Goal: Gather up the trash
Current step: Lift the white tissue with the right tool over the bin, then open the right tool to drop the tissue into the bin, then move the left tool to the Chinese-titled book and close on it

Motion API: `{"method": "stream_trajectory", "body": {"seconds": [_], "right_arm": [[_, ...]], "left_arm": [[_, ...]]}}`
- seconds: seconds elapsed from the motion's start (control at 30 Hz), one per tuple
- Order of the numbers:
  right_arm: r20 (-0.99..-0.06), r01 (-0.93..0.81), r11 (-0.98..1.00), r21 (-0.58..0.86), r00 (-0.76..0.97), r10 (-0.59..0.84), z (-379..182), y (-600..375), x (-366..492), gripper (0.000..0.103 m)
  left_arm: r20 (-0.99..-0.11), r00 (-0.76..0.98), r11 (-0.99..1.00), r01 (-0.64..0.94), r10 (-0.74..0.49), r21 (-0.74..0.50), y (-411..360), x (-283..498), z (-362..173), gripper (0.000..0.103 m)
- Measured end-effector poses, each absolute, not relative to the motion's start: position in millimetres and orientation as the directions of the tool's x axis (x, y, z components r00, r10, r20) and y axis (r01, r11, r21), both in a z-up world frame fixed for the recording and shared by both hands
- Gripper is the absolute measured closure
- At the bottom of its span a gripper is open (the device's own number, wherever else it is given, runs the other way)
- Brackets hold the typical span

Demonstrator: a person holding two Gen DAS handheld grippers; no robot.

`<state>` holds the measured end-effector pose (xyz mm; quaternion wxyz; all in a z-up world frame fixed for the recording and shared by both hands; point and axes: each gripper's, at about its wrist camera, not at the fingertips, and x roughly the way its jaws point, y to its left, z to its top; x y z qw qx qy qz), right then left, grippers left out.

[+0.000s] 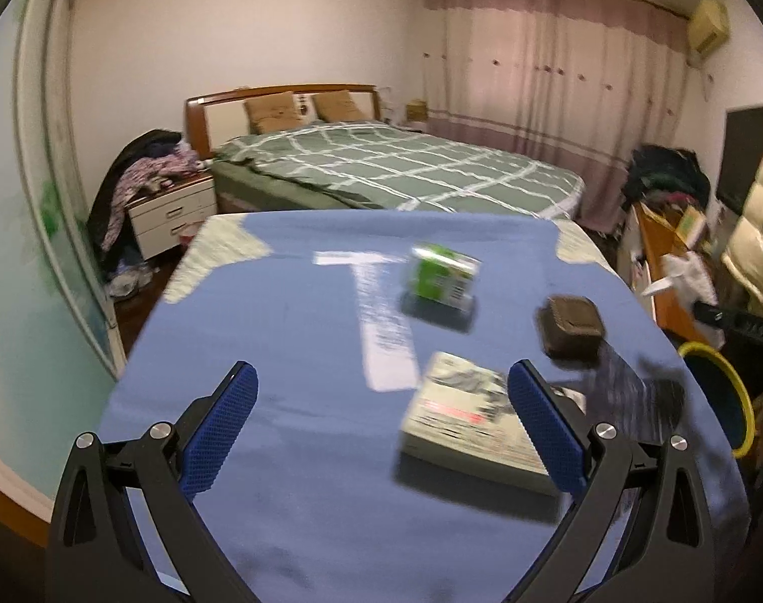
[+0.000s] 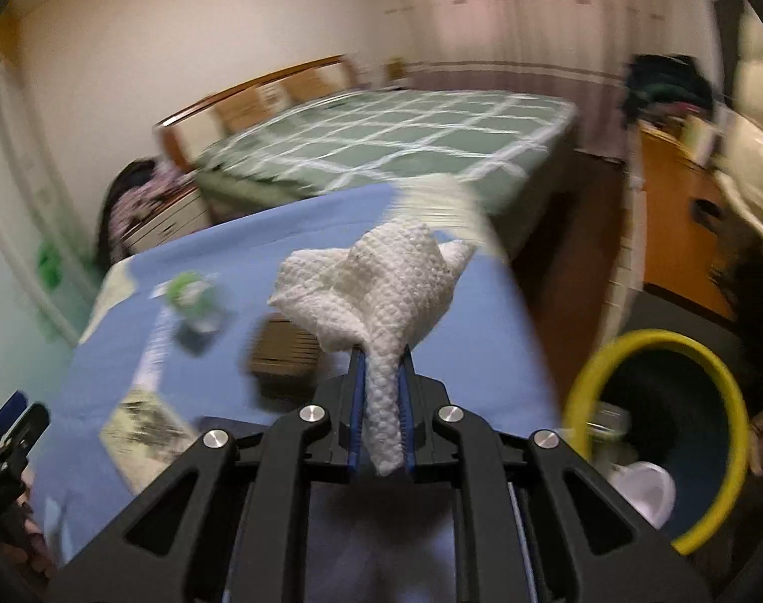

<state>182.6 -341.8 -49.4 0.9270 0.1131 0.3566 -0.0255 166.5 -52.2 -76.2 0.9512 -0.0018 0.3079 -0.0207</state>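
Note:
My right gripper (image 2: 381, 352) is shut on a crumpled white paper towel (image 2: 381, 286), held in the air above the right part of the blue-covered table (image 2: 482, 352). A trash bin with a yellow rim (image 2: 658, 437) stands low to the right of the table, with white trash inside; its rim (image 1: 723, 372) also shows at the right edge of the left wrist view. My left gripper (image 1: 381, 392) is open over the table, with nothing between its fingers. A green carton (image 1: 444, 274), a brown case (image 1: 572, 326) and a book (image 1: 472, 422) lie on the blue cloth.
A bed (image 1: 396, 166) with a green checked cover stands beyond the table. A nightstand piled with clothes (image 1: 170, 201) is at the left. A wooden desk (image 2: 683, 231) with clutter runs along the right wall. A white paper strip (image 1: 381, 321) lies on the cloth.

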Motion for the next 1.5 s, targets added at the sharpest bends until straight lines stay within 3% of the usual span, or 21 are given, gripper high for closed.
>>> {"method": "stream_trajectory", "body": {"seconds": [0.2, 0.43, 0.47, 0.5, 0.57, 0.97, 1.23, 1.5], "right_arm": [[-0.693, 0.332, 0.924, 0.190, 0.712, -0.114, -75.0, -430.2, 146.3, 0.089], [-0.752, 0.435, 0.884, 0.174, 0.638, -0.166, -114.2, -479.5, 134.8, 0.088], [-0.755, 0.440, 0.881, 0.175, 0.634, -0.167, -117.3, -483.7, 134.1, 0.082], [-0.758, 0.451, 0.876, 0.173, 0.629, -0.174, -119.9, -487.5, 133.6, 0.070], [-0.756, 0.463, 0.868, 0.179, 0.629, -0.179, -122.4, -490.3, 133.7, 0.059], [-0.746, 0.442, 0.874, 0.204, 0.648, -0.154, -122.3, -486.1, 136.2, 0.057], [-0.744, 0.415, 0.888, 0.195, 0.653, -0.142, -119.8, -472.7, 141.9, 0.057], [-0.744, 0.397, 0.898, 0.188, 0.655, -0.134, -117.5, -461.0, 147.1, 0.056]], "left_arm": [[-0.625, 0.775, 0.990, 0.138, -0.092, 0.024, -105.1, 159.4, -93.7, 0.005], [-0.679, 0.733, 0.985, 0.151, -0.052, 0.087, -135.7, 160.6, -116.1, 0.005], [-0.684, 0.728, 0.985, 0.147, -0.044, 0.093, -135.3, 161.0, -117.7, 0.005], [-0.689, 0.724, 0.985, 0.144, -0.037, 0.097, -134.9, 162.2, -119.5, 0.005], [-0.695, 0.718, 0.985, 0.133, -0.020, 0.108, -133.7, 165.1, -121.8, 0.005], [-0.705, 0.708, 0.989, 0.076, 0.036, 0.127, -98.9, 168.4, -122.6, 0.005], [-0.700, 0.697, 0.988, -0.097, 0.155, 0.123, -33.0, 174.9, -119.2, 0.005], [-0.689, 0.725, 0.999, -0.029, 0.000, -0.031, -61.6, 184.0, -98.8, 0.005]]}}
